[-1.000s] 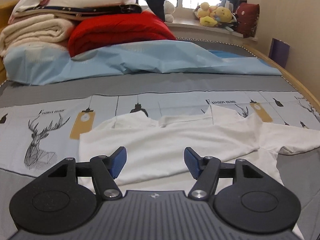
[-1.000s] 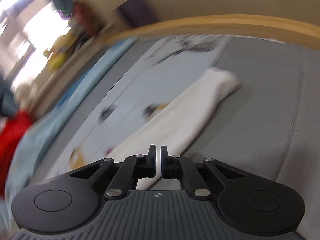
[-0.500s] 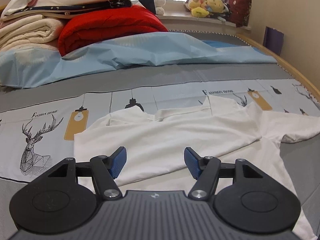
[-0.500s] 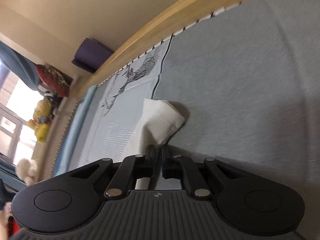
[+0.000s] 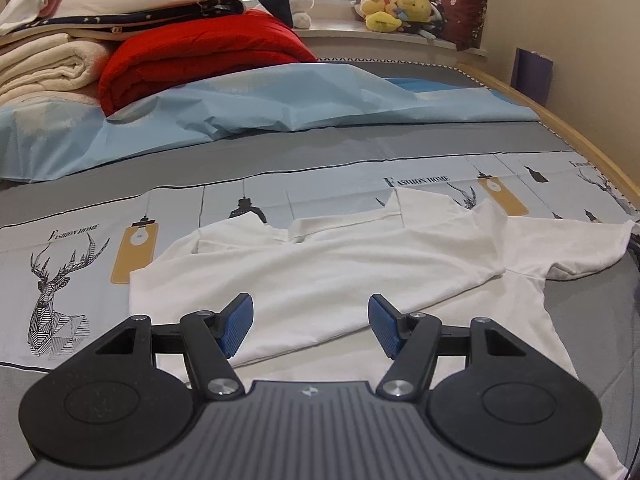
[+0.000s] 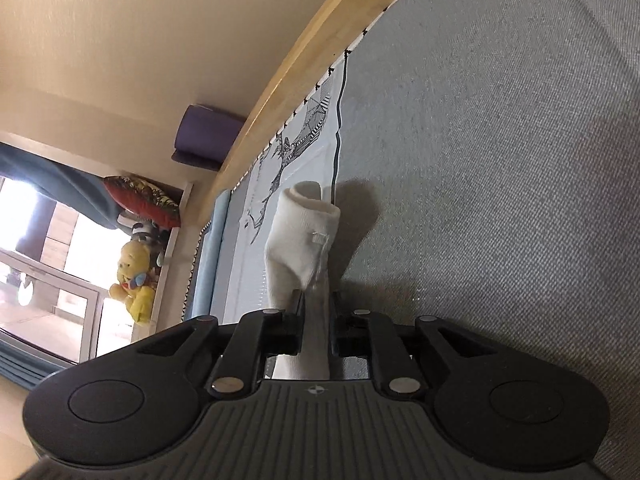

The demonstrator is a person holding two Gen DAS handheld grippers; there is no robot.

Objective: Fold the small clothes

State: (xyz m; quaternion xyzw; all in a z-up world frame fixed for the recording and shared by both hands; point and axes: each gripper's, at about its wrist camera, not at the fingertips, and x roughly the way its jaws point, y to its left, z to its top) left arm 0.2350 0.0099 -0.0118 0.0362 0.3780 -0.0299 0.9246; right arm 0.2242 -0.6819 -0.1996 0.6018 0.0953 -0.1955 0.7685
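Note:
A small white shirt point(image 5: 340, 264) lies on the printed bed sheet, its left side folded over the body and its right sleeve point(image 5: 580, 252) stretched out to the right. My left gripper point(image 5: 310, 324) is open and empty, hovering just above the shirt's near folded edge. My right gripper point(image 6: 316, 312) is shut on the white sleeve point(image 6: 304, 240), whose cuff end stands up rolled beyond the jaws over the grey sheet.
Folded blankets and a red quilt point(image 5: 200, 60) are stacked at the far left on a light blue cover point(image 5: 280, 108). The wooden bed edge point(image 6: 304, 64) runs along the right. Plush toys point(image 5: 396, 8) sit on the windowsill.
My right gripper has swung round and now pinches the sleeve, lifting its cuff off the sheet. My left gripper has stayed open and drifted slightly over the shirt.

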